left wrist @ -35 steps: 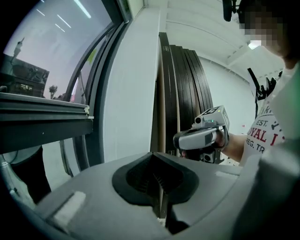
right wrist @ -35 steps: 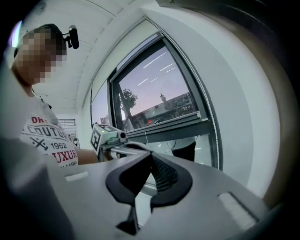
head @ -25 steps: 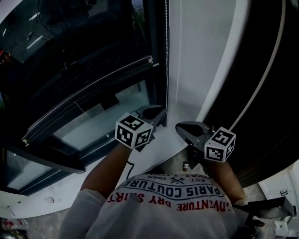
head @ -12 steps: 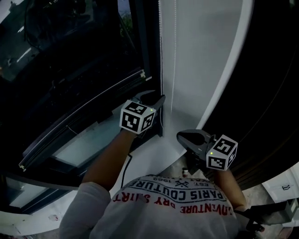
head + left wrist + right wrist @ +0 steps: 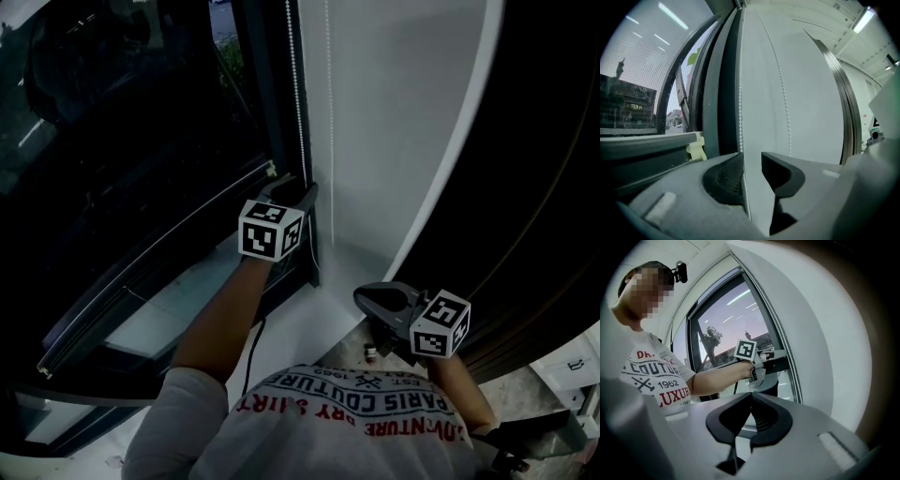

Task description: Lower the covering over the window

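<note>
White bead chain [image 5: 740, 93] hanging vertical, between left claw [image 5: 752, 158], jaws just opened

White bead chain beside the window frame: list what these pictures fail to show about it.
Top of the white bead chain and the blind's roller: cut off by the upper edge, head view and left gripper view.
Chain's lower loop: hidden behind the left claw, whose jaws have just opened around the chain, left gripper view.
Whether the chain touches the ribbed pad: too fine to tell.

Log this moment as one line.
left gripper: open, jaws just opened, bead chain between them, unclamped | right gripper: shut, empty | blind: partly down
</note>
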Tool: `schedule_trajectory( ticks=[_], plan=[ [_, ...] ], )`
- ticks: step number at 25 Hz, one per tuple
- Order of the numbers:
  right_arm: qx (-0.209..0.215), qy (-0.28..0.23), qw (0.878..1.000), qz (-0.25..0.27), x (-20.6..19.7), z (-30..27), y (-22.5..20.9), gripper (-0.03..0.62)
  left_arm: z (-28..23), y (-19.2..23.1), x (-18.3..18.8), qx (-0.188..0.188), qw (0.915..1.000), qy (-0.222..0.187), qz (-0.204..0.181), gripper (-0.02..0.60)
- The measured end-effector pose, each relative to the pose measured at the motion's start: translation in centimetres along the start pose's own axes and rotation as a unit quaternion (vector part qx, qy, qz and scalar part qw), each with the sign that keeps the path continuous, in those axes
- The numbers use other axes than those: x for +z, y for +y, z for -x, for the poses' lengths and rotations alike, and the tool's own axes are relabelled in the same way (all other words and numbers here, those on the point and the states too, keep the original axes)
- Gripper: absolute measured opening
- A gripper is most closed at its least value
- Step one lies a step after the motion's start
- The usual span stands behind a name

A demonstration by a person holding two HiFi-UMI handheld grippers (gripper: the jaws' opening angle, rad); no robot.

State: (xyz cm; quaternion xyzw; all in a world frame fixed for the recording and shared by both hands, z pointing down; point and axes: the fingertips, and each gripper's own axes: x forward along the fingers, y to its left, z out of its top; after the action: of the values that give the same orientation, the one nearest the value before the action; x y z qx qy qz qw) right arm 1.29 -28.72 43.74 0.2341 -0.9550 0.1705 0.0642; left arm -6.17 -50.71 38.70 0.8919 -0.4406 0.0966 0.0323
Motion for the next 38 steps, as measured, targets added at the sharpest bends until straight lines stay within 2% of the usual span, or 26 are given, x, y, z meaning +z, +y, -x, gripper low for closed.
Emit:
schedule_trajectory(
  ticks=[3, 14, 15, 17, 20, 24, 30, 34, 38],
  plan=[
    [-0.007, 0.003, 1.000, -0.004, -0.5, 0.5, -0.4, 0.000, 0.0, 0.2, 0.3, 0.008, 0.9999, -0.010, 0.003, 0.124],
    [-0.022, 0.005, 1.000, -0.016, -1.3, 1.5, -0.7, 0.000, -1.3, -0.8, 0.4, -0.012, 0.9999, -0.010, -0.005, 0.123],
    [-0.023, 0.005, 1.000, -0.017, -1.4, 1.6, -0.7, 0.000, -1.4, -0.9, 0.4, -0.014, 0.9998, -0.011, -0.003, 0.116],
    [-0.027, 0.005, 0.999, -0.018, -1.6, 1.8, -0.8, 0.000, -1.4, -1.1, 0.5, -0.016, 0.9998, -0.011, -0.004, 0.021],
    [-0.028, 0.005, 0.999, -0.020, -1.6, 2.0, -1.0, 0.000, -1.0, -1.8, 0.5, -0.027, 0.9995, -0.013, -0.008, 0.018],
    [-0.015, 0.013, 1.000, -0.013, -1.4, 1.8, -0.3, 0.000, 0.6, -2.7, 0.3, -0.035, 0.9991, -0.017, -0.013, 0.017],
    [0.004, 0.016, 1.000, -0.002, -1.3, 1.9, 1.1, 0.000, 4.2, -5.6, -1.7, -0.059, 0.9983, 0.003, -0.006, 0.017],
    [0.023, 0.018, 1.000, -0.001, -2.0, 1.8, 1.9, 0.000, 7.1, -7.9, -2.0, -0.065, 0.9978, -0.011, -0.012, 0.017],
    [0.040, 0.015, 0.999, 0.004, -2.0, 1.8, 2.7, 0.000, 9.9, -11.4, -2.0, -0.087, 0.9957, -0.019, -0.026, 0.015]
  ],
)
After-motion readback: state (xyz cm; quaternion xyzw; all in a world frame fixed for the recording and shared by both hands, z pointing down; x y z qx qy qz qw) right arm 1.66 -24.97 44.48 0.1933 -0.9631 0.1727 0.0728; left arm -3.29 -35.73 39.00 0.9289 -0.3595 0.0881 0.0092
